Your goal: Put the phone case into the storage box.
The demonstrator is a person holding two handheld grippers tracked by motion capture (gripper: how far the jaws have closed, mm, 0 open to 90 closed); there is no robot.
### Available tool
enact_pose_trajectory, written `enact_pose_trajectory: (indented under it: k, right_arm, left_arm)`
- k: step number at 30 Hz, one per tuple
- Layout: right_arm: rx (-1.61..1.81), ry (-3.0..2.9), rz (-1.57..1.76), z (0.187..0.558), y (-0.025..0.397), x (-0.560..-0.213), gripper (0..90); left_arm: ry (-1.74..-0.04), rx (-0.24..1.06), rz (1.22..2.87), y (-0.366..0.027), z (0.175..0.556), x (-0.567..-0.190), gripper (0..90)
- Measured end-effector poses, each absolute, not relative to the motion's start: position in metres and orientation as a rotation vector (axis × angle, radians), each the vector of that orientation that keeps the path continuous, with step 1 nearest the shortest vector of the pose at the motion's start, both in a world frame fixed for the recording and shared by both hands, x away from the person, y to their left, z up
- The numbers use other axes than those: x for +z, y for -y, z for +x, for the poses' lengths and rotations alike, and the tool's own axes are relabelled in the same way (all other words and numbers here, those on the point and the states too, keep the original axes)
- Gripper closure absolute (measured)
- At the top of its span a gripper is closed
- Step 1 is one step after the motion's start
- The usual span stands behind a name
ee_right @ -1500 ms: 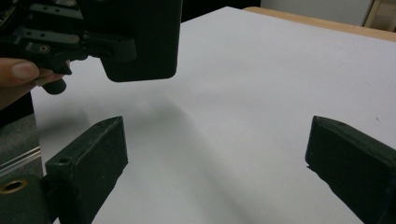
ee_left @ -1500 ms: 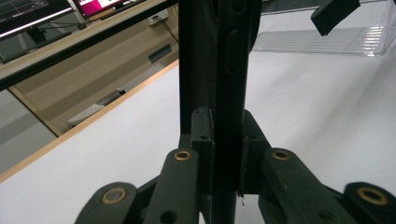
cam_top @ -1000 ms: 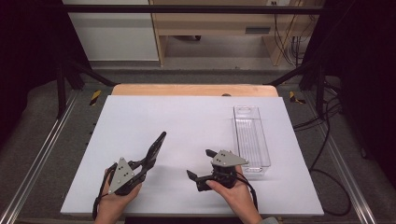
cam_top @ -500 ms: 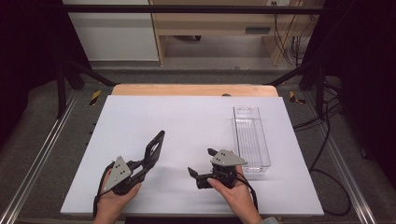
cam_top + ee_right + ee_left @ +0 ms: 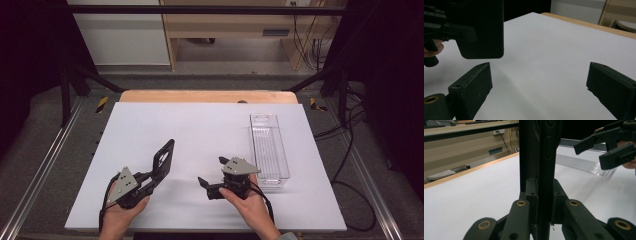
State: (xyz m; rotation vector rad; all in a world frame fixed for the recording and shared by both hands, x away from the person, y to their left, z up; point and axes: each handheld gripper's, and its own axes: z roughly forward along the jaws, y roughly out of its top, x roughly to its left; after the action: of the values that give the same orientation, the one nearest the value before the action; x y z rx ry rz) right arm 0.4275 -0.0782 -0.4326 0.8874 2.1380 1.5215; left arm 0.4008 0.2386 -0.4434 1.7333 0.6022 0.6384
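surface: white matte table top (image 5: pixel 210 135) with a wood strip along its far edge; dim lab beyond, cables on the floor.
left gripper (image 5: pixel 159 167): clenched on the flat black rectangular slab, phone-like, hard plastic (image 5: pixel 164 156). In the left gripper view the slab (image 5: pixel 541 157) stands edge-on between the jaws, with oval side buttons showing.
slab position: sticks out ahead of the left gripper's jaws, lifted off the table, flat face turned toward the right gripper.
right gripper (image 5: pixel 212 174): released, jaws spread wide with nothing between them. In the right gripper view the slab (image 5: pixel 477 27) hangs just ahead of and above its near jaw, not touching.
tray: clear ribbed plastic tray, long and narrow (image 5: pixel 268 150), just beyond the right gripper on its outer side, nothing in it.
handling (judgement): stiff, light, smooth faces so likely slippery; possibly a glass face, so moderate squeeze. Best hold is across the two flat faces near mid-length, or across the long edges clear of the buttons. Free end is open for a handover.
change vs earlier frame: left gripper and slab sit a little lower and more upright over the table; right gripper barely shifted, jaws equally spread; tray unmoved.
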Motion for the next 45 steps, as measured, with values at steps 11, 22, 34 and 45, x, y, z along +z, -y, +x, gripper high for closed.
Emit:
enact_pose_trajectory:
  k: [11, 22, 34, 45]
  right_arm:
    - [1.573, -2.071, 0.839, 0.450, 0.076, -0.378, 4.7]
    - [1.618, -2.051, 0.888, 0.463, 0.063, -0.377, 3.4]
    - [1.577, -2.079, 0.881, 0.455, 0.050, -0.392, 3.3]
    - [1.595, -2.086, 0.903, 0.454, 0.052, -0.392, 3.2]
  left_arm:
    - [-0.590, 0.661, 1.700, -0.229, 0.420, -0.417, 80.7]
    - [-0.678, 0.593, 1.615, -0.230, 0.434, -0.432, 80.7]
    - [-0.730, 0.576, 1.543, -0.250, 0.431, -0.430, 80.6]
    - [-0.721, 0.490, 1.519, -0.242, 0.429, -0.431, 80.6]
